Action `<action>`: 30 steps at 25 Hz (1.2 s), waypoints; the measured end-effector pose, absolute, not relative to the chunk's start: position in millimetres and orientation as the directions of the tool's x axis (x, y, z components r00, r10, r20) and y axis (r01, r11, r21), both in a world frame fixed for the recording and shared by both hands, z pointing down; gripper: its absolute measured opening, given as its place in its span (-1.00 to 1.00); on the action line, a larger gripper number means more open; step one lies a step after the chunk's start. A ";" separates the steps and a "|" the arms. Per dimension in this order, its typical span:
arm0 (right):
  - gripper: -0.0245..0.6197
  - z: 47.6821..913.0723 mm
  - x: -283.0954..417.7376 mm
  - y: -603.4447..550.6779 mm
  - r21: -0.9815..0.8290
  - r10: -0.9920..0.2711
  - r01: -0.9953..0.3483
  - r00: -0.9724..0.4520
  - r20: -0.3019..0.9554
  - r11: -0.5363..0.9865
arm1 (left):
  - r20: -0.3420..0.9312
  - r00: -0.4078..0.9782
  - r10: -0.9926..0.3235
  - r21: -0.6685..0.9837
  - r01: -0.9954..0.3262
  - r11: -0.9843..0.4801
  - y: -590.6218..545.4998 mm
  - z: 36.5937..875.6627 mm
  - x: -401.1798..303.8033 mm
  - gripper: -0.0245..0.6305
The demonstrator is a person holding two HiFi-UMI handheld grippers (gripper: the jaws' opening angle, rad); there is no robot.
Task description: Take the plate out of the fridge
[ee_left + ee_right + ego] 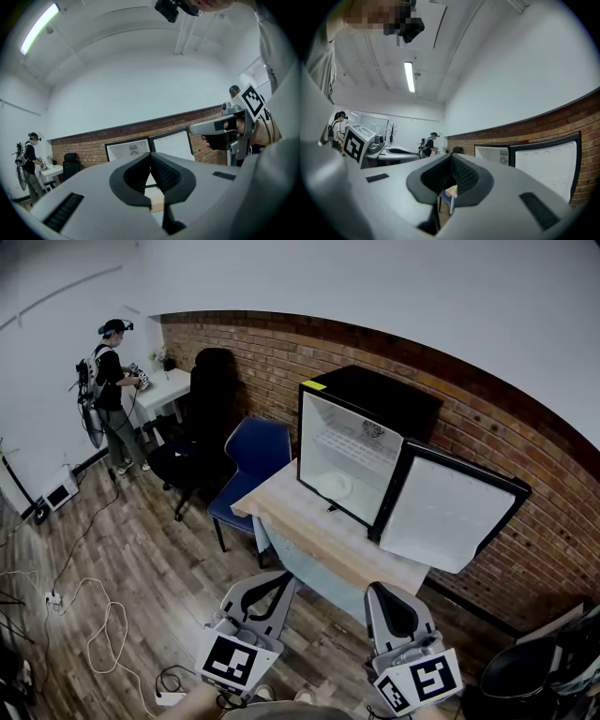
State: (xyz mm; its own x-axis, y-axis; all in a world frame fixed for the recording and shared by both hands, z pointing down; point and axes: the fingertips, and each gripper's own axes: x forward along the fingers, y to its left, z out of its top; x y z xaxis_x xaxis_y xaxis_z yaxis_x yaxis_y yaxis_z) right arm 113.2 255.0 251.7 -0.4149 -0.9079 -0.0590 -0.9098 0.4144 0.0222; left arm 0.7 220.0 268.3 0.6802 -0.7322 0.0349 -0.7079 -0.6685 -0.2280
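Note:
A black mini fridge (pixel 375 409) stands on a wooden table (pixel 309 526) against the brick wall, its door (pixel 455 507) swung open to the right. A white plate (pixel 335 486) lies on the fridge's floor at the front. Both grippers are held low in front of the table, well short of the fridge. My left gripper (pixel 274 579) (pixel 151 157) is shut and holds nothing. My right gripper (pixel 382 589) (pixel 451 159) is shut too and empty. The left gripper view shows the fridge (pixel 127 150) beyond the jaws. The right gripper view shows the open door (pixel 543 168).
A blue chair (pixel 253 460) stands at the table's left end, a black office chair (pixel 202 418) behind it. A person (pixel 111 390) works at a white desk (pixel 169 385) far left. Cables (pixel 84 615) lie on the wooden floor.

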 end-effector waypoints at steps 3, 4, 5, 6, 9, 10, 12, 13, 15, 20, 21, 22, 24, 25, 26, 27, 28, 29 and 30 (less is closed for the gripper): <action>-0.83 254.7 118.2 251.4 0.027 -0.899 -0.901 -0.434 -0.057 0.433 | 0.034 0.662 -0.749 -0.212 -0.727 -0.653 217.1 271.2 3.8 -0.87; -0.83 255.3 119.4 250.2 0.029 -0.897 -0.898 -0.439 -0.057 0.438 | 0.035 0.654 -0.755 -0.196 -0.737 -0.647 216.5 271.6 4.8 -0.87; -0.83 255.9 120.2 249.4 0.031 -0.894 -0.896 -0.444 -0.057 0.443 | 0.036 0.648 -0.761 -0.185 -0.744 -0.642 216.1 272.0 5.5 -0.87; -0.83 256.5 120.7 249.1 0.032 -0.892 -0.894 -0.449 -0.056 0.448 | 0.036 0.643 -0.765 -0.183 -0.748 -0.637 215.9 272.8 5.9 -0.87; -0.83 257.8 122.8 247.9 0.036 -0.887 -0.888 -0.459 -0.055 0.458 | 0.036 0.633 -0.773 -0.192 -0.755 -0.627 215.1 274.6 7.4 -0.87; -0.83 258.1 123.5 247.1 0.035 -0.886 -0.888 -0.461 -0.055 0.459 | 0.038 0.630 -0.776 -0.187 -0.758 -0.625 214.8 274.7 7.9 -0.87; -0.83 259.8 124.2 245.3 0.031 -0.884 -0.886 -0.464 -0.055 0.463 | 0.037 0.627 -0.778 -0.191 -0.760 -0.622 213.8 275.8 8.2 -0.87; -0.83 261.1 124.4 244.2 0.029 -0.884 -0.885 -0.465 -0.053 0.464 | 0.036 0.627 -0.778 -0.197 -0.759 -0.621 213.0 276.7 8.4 -0.87; -0.83 264.0 125.0 241.5 0.026 -0.883 -0.884 -0.467 -0.050 0.467 | 0.034 0.628 -0.778 -0.204 -0.757 -0.621 211.4 278.4 9.2 -0.87; -0.83 269.9 125.0 230.7 0.024 -0.883 -0.884 -0.467 -0.046 0.467 | 0.047 0.626 -0.779 -0.181 -0.761 -0.623 204.3 284.3 12.1 -0.87; -0.83 271.4 124.5 227.2 0.025 -0.883 -0.884 -0.467 -0.045 0.466 | 0.049 0.626 -0.778 -0.187 -0.759 -0.623 201.0 286.2 12.3 -0.87; -0.83 273.2 123.8 223.3 0.026 -0.883 -0.884 -0.467 -0.043 0.466 | 0.049 0.628 -0.777 -0.195 -0.757 -0.624 197.2 288.6 12.6 -0.87; -0.83 276.5 123.1 214.8 0.030 -0.884 -0.884 -0.466 -0.039 0.466 | 0.048 0.635 -0.771 -0.209 -0.748 -0.630 188.9 293.0 14.2 -0.87; -0.83 277.7 123.1 210.1 0.032 -0.885 -0.886 -0.464 -0.037 0.464 | 0.050 0.639 -0.768 -0.208 -0.745 -0.634 184.6 294.5 15.2 -0.87; -0.83 278.7 123.2 204.8 0.033 -0.886 -0.887 -0.461 -0.036 0.460 | 0.050 0.642 -0.765 -0.206 -0.743 -0.637 179.9 295.5 15.9 -0.87; -0.83 279.9 123.2 199.1 0.033 -0.888 -0.889 -0.458 -0.035 0.457 | 0.049 0.645 -0.763 -0.205 -0.741 -0.639 174.7 296.1 16.2 -0.87; -0.83 281.5 123.2 192.8 0.031 -0.890 -0.891 -0.454 -0.033 0.454 | 0.047 0.647 -0.761 -0.203 -0.740 -0.641 169.2 296.5 16.3 -0.87; -0.83 283.4 123.1 186.3 0.029 -0.892 -0.892 -0.452 -0.030 0.451 | 0.046 0.650 -0.759 -0.200 -0.738 -0.644 163.4 297.0 16.6 -0.87; -0.83 285.4 123.2 179.8 0.025 -0.893 -0.893 -0.449 -0.026 0.449 | 0.047 0.655 -0.754 -0.202 -0.734 -0.649 157.4 298.2 17.4 -0.87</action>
